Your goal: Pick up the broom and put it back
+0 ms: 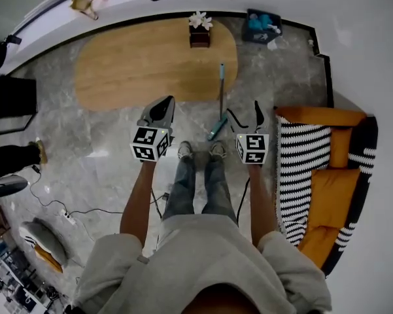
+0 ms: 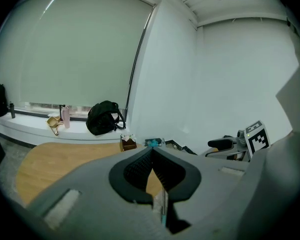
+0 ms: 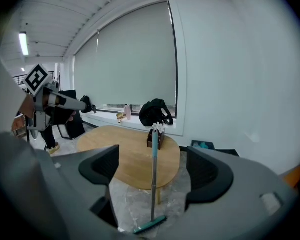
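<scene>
Ahead, slim teal broom (image 3: 153, 184) upright against table (image 3: 130, 154); right claw (image 1: 244, 112) wide, left claw (image 2: 152, 153) together, both empty.

An oval wooden worktop (image 1: 137, 64) carries a brown box (image 1: 199, 36) of white flowers. A black backpack (image 2: 104, 118) sits on the windowsill (image 2: 30, 126). An orange sofa (image 1: 330, 188) with a striped throw (image 1: 299, 175) stands on the grey floor (image 1: 98, 149).
</scene>
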A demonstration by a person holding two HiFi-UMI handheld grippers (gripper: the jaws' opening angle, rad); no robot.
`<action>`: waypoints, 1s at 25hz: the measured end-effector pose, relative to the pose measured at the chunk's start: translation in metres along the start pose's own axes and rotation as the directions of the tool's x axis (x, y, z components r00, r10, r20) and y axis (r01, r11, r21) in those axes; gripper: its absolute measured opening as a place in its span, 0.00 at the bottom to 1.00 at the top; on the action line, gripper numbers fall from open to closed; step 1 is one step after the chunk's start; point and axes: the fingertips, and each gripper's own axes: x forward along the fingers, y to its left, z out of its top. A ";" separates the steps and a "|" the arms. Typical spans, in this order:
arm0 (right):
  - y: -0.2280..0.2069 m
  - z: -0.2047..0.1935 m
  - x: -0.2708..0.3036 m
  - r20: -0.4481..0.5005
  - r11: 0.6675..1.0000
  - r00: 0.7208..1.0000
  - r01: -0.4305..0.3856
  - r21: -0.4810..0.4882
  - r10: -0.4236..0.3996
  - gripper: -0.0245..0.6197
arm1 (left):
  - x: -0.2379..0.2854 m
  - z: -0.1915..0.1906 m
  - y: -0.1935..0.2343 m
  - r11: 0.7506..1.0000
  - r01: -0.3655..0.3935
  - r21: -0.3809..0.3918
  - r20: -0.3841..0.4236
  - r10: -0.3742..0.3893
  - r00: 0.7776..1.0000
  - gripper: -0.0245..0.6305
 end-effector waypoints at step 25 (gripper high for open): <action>-0.005 -0.032 0.137 -0.101 0.995 0.993 -0.044 0.088 0.053 0.52 | 0.022 -0.044 0.026 0.995 -0.058 -0.076 -0.043 0.055 0.998 0.04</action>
